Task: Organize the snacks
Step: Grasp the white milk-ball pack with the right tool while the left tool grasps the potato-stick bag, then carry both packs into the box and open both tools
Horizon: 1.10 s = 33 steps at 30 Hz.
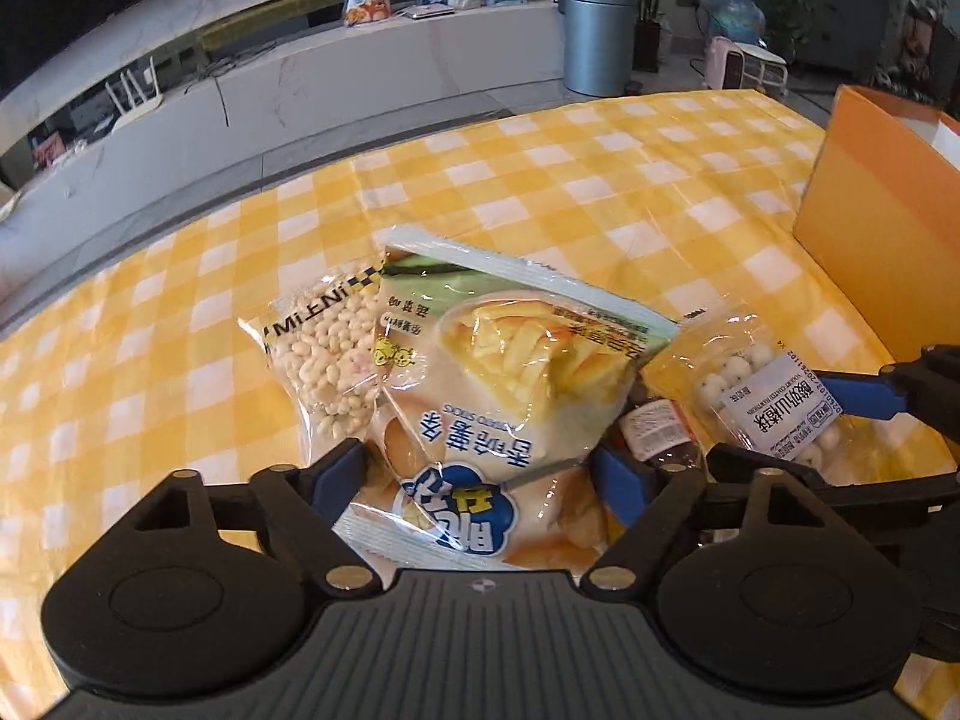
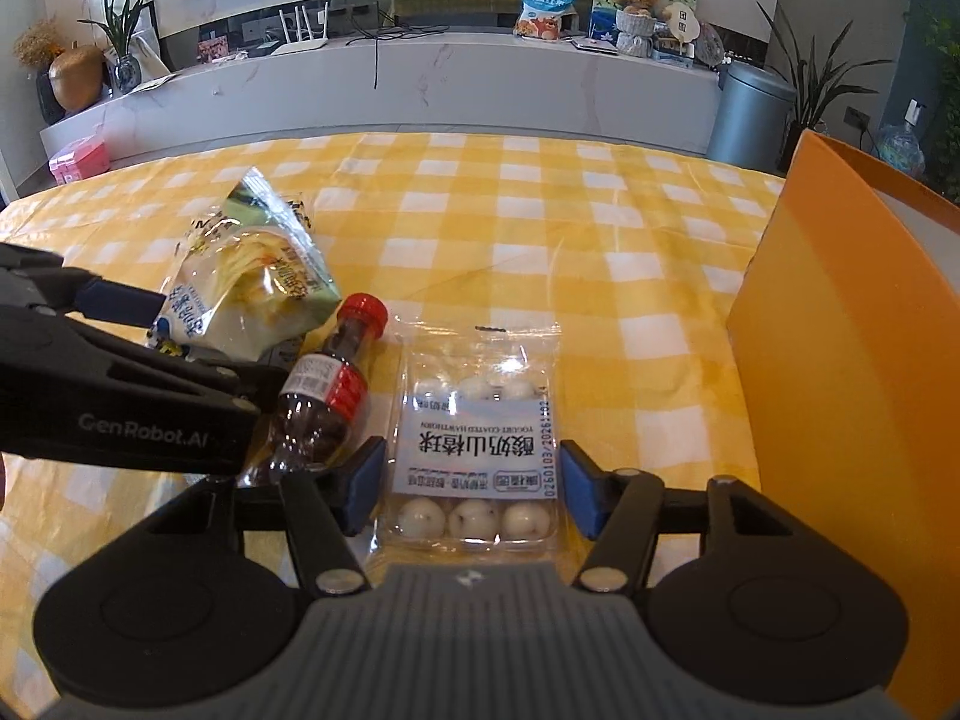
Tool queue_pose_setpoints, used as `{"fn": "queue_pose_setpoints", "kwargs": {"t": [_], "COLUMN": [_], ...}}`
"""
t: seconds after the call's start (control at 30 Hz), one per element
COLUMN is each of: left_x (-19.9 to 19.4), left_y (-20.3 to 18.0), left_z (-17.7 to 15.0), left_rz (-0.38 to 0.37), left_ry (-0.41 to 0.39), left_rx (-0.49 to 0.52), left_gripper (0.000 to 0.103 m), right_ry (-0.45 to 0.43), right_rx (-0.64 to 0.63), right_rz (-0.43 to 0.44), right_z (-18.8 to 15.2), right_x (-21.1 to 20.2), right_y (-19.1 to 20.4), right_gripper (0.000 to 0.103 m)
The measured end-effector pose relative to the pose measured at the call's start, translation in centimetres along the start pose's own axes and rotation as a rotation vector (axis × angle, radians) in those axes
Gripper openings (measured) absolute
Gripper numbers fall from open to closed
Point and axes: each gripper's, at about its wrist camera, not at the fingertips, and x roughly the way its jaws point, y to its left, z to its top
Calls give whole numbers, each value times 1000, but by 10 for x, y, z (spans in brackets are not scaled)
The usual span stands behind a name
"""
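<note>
My left gripper [image 1: 480, 480] is shut on a bag of potato sticks [image 1: 510, 372], one blue pad against each side of it. That bag lies partly over a clear bag of pale puffed snacks [image 1: 324, 360]. In the right wrist view the potato stick bag [image 2: 252, 294] sits crumpled between the left gripper's fingers [image 2: 120, 300]. A flat clear pack of yogurt hawthorn balls [image 2: 474, 456] lies on the cloth, and my right gripper [image 2: 472, 486] is shut on it with the pads at its side edges. A small red-capped bottle [image 2: 330, 390] lies between the two snacks.
A yellow and white checked cloth [image 2: 540, 228] covers the table. At the right stands an orange cardboard box [image 2: 840, 360] with its open top above pad height. Beyond the table's far edge are a low white cabinet [image 2: 420, 78] and a grey bin [image 2: 750, 114].
</note>
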Motion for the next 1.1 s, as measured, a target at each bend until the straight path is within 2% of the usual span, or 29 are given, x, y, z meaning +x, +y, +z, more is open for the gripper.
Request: {"fn": "queue_pose_setpoints", "kwargs": {"t": [0.17,0.27,0.7,1.1], "left_x": [-6,-12,-69,-148], "left_y": [-7,-4,-11,-33], "left_z": [-3,-3,-13,-21], "left_rz": [24,-2,-62,-67], "left_ry": [-2,6,-17,-108], "left_rx": [34,2,-54,29], "left_gripper": [68,61,51,51], "right_ry": [29,39,-15,-117], "right_rx": [-1,9,29,7], "right_rz": [13,26,41,69], "right_z": [0,-1,-7,-26], "right_x": [-3,-8,-64,-148], "right_y": [-2,-3,-2,1], "right_gripper": [57,56,55,55]}}
